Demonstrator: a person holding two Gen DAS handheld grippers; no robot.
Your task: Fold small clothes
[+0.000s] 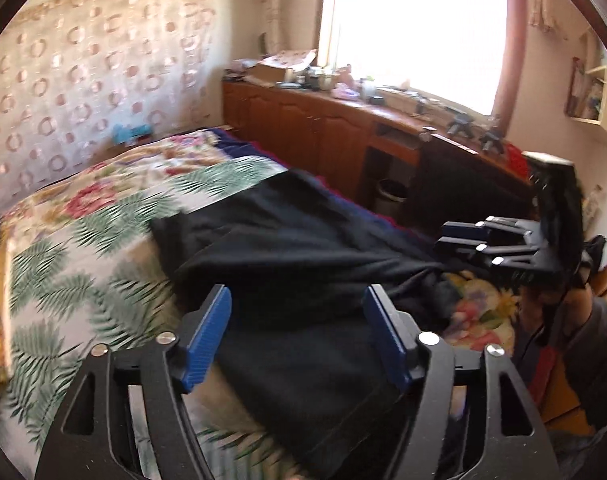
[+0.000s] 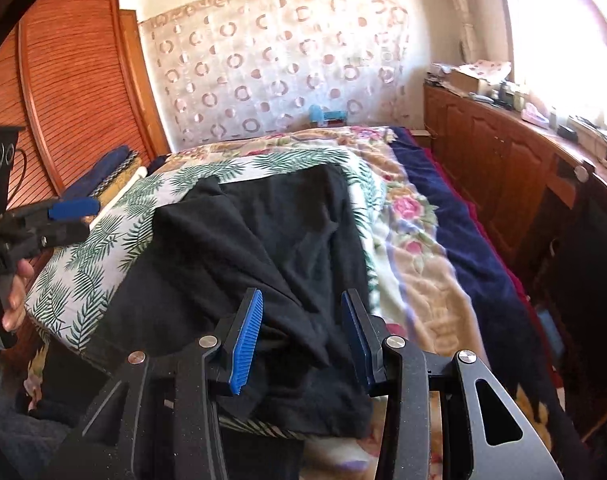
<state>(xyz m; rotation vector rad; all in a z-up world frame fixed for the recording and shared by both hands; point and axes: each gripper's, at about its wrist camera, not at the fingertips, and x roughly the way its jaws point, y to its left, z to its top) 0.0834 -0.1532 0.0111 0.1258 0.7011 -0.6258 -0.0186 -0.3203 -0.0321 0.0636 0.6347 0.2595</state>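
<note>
Left tongs [image 1: 297, 330] agape, right tongs [image 2: 302, 336] half-parted

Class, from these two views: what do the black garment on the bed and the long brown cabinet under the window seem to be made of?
Black garment: probably a soft knit cotton, matte; it drapes in limp folds without shine. Long brown cabinet: apparently varnished wood, reddish-brown, with raised panel doors and a slight sheen; veneer cannot be ruled out.
</note>
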